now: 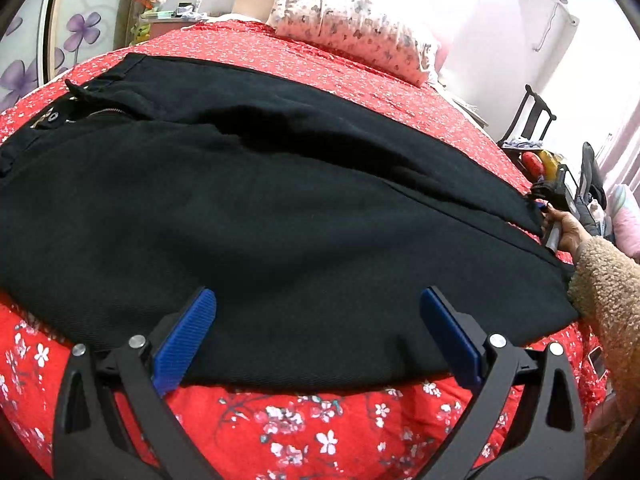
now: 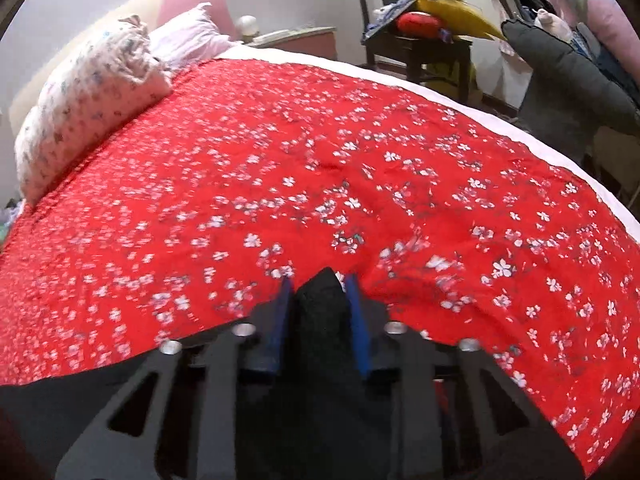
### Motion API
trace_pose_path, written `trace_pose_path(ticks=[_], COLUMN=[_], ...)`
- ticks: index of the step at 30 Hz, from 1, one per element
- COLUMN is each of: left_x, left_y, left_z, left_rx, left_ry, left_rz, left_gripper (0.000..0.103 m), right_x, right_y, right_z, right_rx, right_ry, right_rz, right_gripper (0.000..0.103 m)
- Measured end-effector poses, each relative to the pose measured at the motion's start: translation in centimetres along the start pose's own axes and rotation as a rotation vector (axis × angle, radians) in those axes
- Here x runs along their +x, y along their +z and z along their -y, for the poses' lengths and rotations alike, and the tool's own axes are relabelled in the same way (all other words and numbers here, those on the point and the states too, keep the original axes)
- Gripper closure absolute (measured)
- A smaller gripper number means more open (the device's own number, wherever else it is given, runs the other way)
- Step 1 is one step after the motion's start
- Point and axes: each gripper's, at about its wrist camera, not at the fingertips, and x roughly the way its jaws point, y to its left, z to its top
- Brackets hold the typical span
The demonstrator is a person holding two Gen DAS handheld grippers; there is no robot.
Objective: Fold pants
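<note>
Black pants [image 1: 280, 208] lie spread across the red flowered bedspread [image 1: 312, 432], waistband and zipper at the far left, legs running right. My left gripper [image 1: 318, 300] is open, its blue pads [image 1: 188, 336] over the near edge of the pants. My right gripper [image 2: 318, 280] is shut on a fold of the black fabric [image 2: 320, 312], near the leg ends. It also shows in the left wrist view [image 1: 560, 200] at the right end of the pants, held by a hand in a tan fleece sleeve.
A flowered pillow [image 2: 88, 100] lies at the head of the bed. A dark chair [image 2: 420, 40] with red and yellow items stands beyond the far bed edge, next to a grey coat [image 2: 568, 76]. A floral wardrobe door [image 1: 48, 40] is at the left.
</note>
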Motion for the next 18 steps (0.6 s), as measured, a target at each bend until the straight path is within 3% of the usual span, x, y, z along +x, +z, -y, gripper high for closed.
trace_pose_path(ticks=[4, 7, 10, 18], left_x=[0.1, 0.1, 0.1, 0.1], left_y=[0.1, 0.1, 0.1, -0.1], left_z=[0.0, 0.1, 0.0, -0.2], left_rx=[0.000, -0.001, -0.002, -0.005], left_ry=[0.000, -0.001, -0.003, -0.011], left_rz=[0.001, 0.001, 0.003, 0.011], left_gripper=[0.002, 0.002, 0.002, 0.002], right_x=[-3.4, -8.1, -12.1, -22.5], right_y=[-0.3, -0.8, -1.8, -7.5], right_z=[0.0, 0.3, 0.9, 4.0], right_rx=[-0.013, -0.033, -0.052, -0.064], right_ry=[0.076, 0.185, 0.238, 0.395], right_rz=[0.057, 0.142, 0.185, 0.258], right_gripper=[0.086, 0.086, 0.087, 0.090])
